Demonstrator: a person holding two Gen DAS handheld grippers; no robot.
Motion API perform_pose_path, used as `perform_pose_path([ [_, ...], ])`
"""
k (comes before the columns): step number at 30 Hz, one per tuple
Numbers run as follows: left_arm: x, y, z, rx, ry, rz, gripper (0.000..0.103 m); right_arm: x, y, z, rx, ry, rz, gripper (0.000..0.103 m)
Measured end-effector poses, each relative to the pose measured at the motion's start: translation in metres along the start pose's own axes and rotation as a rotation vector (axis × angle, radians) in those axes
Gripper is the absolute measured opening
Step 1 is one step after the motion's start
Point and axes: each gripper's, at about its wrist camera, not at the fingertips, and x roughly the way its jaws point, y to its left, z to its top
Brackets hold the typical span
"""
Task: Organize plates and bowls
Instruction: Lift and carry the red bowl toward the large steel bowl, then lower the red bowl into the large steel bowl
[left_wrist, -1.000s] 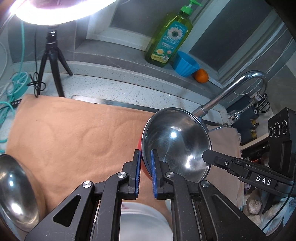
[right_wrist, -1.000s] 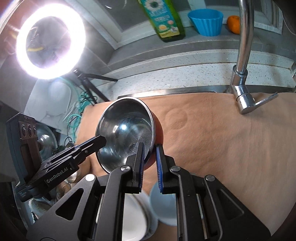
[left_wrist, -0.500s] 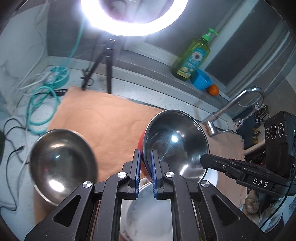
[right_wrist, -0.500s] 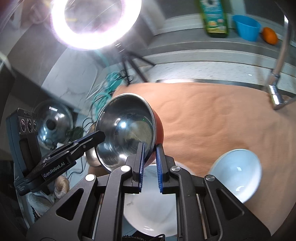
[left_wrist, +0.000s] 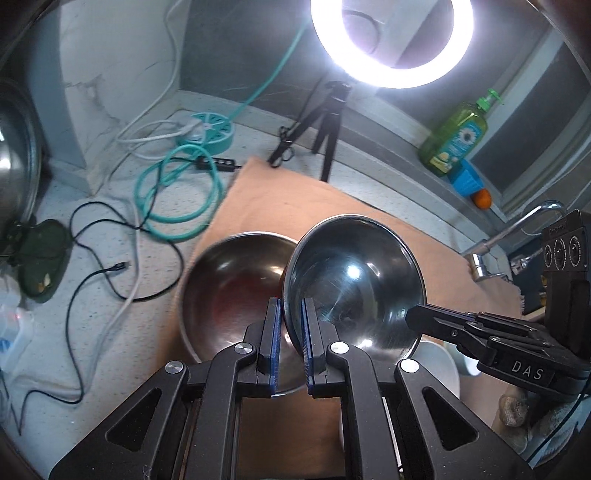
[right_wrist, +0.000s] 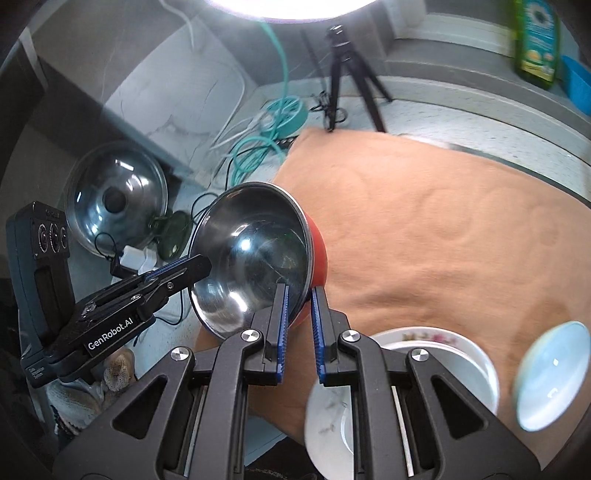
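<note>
Both grippers hold one steel bowl with a red outside (left_wrist: 354, 280), lifted above the tan cloth. My left gripper (left_wrist: 290, 345) is shut on its left rim; my right gripper (right_wrist: 297, 328) is shut on the opposite rim, where the bowl (right_wrist: 255, 254) shows its red wall. A second steel bowl (left_wrist: 229, 291) rests on the cloth's left edge, just left of and below the held bowl. White plates (right_wrist: 436, 350) and a pale blue bowl (right_wrist: 550, 373) lie on the cloth (right_wrist: 443, 221) near the front.
A ring light on a black tripod (left_wrist: 328, 122) stands at the back. Teal and black cables (left_wrist: 177, 184) lie on the speckled counter at left. A steel lid (right_wrist: 114, 195) leans by the wall. A soap bottle (left_wrist: 454, 140), blue cup and faucet (left_wrist: 517, 229) are at right.
Both grippers have carried the held bowl leftward across the cloth, toward the second steel bowl. That bowl, the cables and the ring light have come into view; the faucet has slid away right.
</note>
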Motion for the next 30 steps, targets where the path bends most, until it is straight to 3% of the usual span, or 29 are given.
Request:
perform_pose_path([
  [15, 0.034, 0.035, 0.001, 0.045, 0.08, 0.122, 0.009, 0.078, 0.026, 0.011, -0.065, 0.104, -0.057, 0.012],
  [30, 0.053, 0.039, 0.001, 0.076, 0.143, 0.166, 0.009, 0.1, 0.028, 0.014, -0.114, 0.163, -0.11, 0.012],
])
